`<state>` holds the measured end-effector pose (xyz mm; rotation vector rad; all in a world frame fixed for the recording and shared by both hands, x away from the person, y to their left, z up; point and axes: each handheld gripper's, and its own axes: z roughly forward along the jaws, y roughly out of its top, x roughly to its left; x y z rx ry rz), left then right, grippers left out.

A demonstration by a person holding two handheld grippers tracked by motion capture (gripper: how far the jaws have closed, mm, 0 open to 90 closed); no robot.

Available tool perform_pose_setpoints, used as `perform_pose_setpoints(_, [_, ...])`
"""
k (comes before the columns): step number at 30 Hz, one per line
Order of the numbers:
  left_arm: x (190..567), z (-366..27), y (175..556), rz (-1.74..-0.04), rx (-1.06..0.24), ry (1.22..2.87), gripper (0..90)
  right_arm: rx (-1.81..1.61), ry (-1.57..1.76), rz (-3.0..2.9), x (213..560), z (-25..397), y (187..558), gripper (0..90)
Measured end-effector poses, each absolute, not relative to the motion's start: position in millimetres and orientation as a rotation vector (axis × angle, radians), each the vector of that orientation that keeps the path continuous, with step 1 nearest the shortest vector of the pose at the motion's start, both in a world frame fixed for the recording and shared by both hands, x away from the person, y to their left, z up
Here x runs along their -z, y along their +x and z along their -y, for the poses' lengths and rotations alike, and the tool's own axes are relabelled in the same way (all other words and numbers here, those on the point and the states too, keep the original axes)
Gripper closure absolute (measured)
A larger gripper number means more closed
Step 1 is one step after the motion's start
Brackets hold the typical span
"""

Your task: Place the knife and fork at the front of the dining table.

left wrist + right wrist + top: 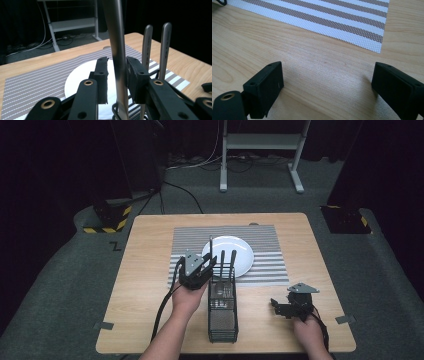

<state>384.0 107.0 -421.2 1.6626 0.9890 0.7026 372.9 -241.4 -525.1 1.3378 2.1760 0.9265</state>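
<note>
A black wire cutlery caddy (223,317) stands on the wooden table (145,275), just in front of a white plate (237,251) on a striped placemat (267,237). A slim metal utensil handle (210,247) rises from the caddy, and my left gripper (210,266) is shut on it. In the left gripper view the handle (116,37) runs upright between the two pads of the left gripper (117,72), with two more handles (147,45) standing to the right. My right gripper (276,308) rests low at the front right, open, over bare wood. Nothing lies between the jaws of the right gripper (327,85).
The placemat corner (352,27) lies just ahead of the right gripper. A metal stand (260,150) and cables sit on the floor beyond the table. Bare wood shows to the left of the placemat and along the front edge.
</note>
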Motion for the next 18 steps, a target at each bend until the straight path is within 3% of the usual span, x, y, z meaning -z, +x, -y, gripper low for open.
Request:
perform_pose_setpoints(3, [423, -105, 382, -0.989, -0.711, 1.657, 77.2, -0.926, 1.338, -2.176, 525, 241, 373, 10.1])
perform_pose_setpoints(18, [424, -101, 368, -1.025, -0.699, 1.584, 80.4, -0.926, 1.337, -2.176, 525, 241, 373, 10.1])
